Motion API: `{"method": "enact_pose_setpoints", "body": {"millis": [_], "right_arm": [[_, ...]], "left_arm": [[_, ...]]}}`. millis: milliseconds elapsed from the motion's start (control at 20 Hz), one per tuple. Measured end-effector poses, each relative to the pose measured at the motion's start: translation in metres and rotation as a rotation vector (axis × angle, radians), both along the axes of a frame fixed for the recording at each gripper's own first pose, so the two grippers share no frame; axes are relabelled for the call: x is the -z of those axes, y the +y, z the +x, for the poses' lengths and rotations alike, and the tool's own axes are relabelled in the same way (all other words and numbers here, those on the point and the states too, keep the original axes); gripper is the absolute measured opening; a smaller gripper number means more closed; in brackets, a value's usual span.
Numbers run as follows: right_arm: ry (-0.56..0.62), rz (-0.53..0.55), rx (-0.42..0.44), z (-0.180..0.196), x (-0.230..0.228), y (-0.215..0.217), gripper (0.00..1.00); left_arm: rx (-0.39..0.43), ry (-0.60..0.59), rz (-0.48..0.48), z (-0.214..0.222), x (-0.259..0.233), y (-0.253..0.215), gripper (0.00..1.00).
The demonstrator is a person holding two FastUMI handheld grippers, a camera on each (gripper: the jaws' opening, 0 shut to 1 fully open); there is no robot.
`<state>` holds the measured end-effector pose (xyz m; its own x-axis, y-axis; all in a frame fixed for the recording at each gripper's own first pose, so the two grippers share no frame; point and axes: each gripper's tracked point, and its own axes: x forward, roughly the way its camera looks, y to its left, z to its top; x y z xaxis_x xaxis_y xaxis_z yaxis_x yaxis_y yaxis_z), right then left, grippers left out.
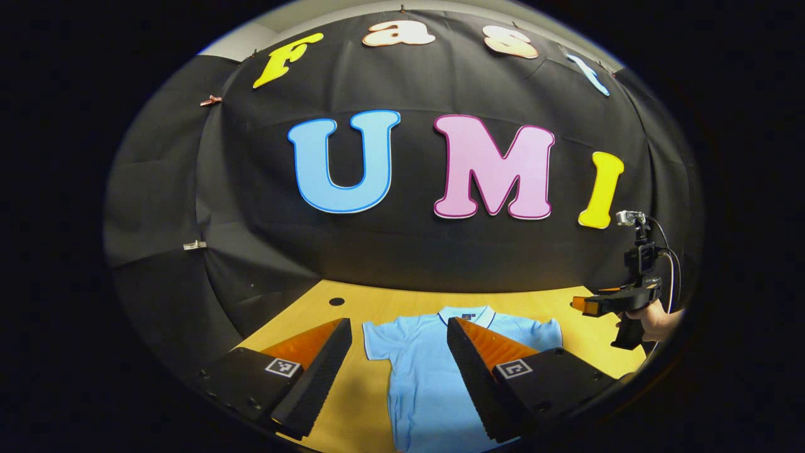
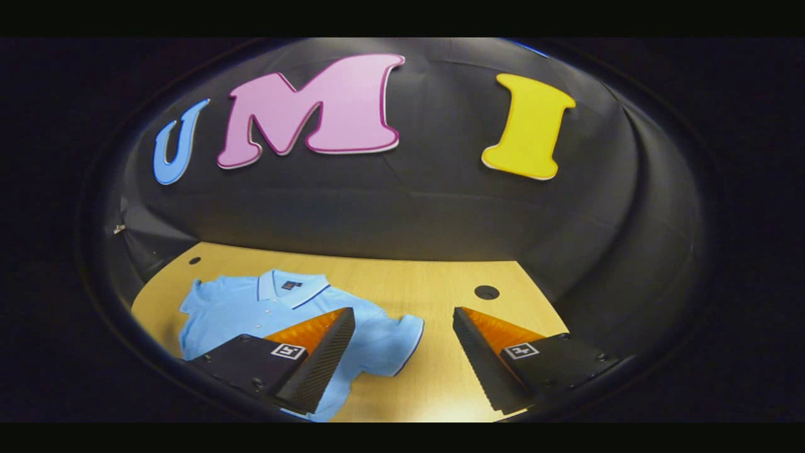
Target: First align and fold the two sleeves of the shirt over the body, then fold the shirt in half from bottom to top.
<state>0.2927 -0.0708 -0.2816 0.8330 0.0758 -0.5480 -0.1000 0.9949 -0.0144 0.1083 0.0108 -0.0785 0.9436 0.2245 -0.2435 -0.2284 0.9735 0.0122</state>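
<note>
The shirt [image 1: 427, 377] lies flat and face up on the table [image 2: 434, 283], collar far, both short sleeves spread out to the sides, so by the look of it no fold is made yet: both sleeve folds and the bottom-to-top fold are left. The left gripper [image 1: 399, 352] hangs above the shirt's left half and the right gripper [image 2: 402, 343] above its right sleeve [image 2: 393, 343], each with jaws spread wide and holding nothing.
</note>
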Motion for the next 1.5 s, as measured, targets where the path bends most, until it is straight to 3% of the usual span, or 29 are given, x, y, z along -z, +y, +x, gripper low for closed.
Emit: {"method": "enact_pose_setpoints", "body": {"millis": [400,700,800,950,1200,1250,1400,1500], "right_arm": [[0.184,0.001,0.001,0.048,0.107,-0.011,0.98],[0.272,0.032,0.009,0.047,0.154,-0.005,0.96],[0.265,0.026,-0.005,0.048,0.158,-0.002,0.73],[0.259,0.034,-0.015,0.049,0.159,0.001,0.70],[0.242,0.021,0.003,0.054,0.155,0.007,0.04],[0.244,0.018,-0.001,0.053,0.156,0.009,0.02],[0.241,-0.019,0.016,0.052,0.149,0.006,0.07],[0.202,-0.105,0.008,0.054,0.133,0.004,0.02]], "left_arm": [[-0.022,0.064,-0.030,0.036,0.027,0.000,0.97],[-0.012,0.089,-0.029,0.051,0.039,-0.006,0.97],[-0.008,0.092,-0.029,0.052,0.041,-0.009,0.97],[-0.009,0.096,-0.021,0.052,0.043,-0.009,0.97],[-0.019,0.099,-0.007,0.046,0.044,-0.005,0.97],[-0.021,0.100,-0.008,0.044,0.046,-0.005,0.97],[-0.028,0.104,-0.016,0.037,0.050,0.000,0.97],[-0.036,0.099,-0.023,0.032,0.051,0.005,0.97]]}}
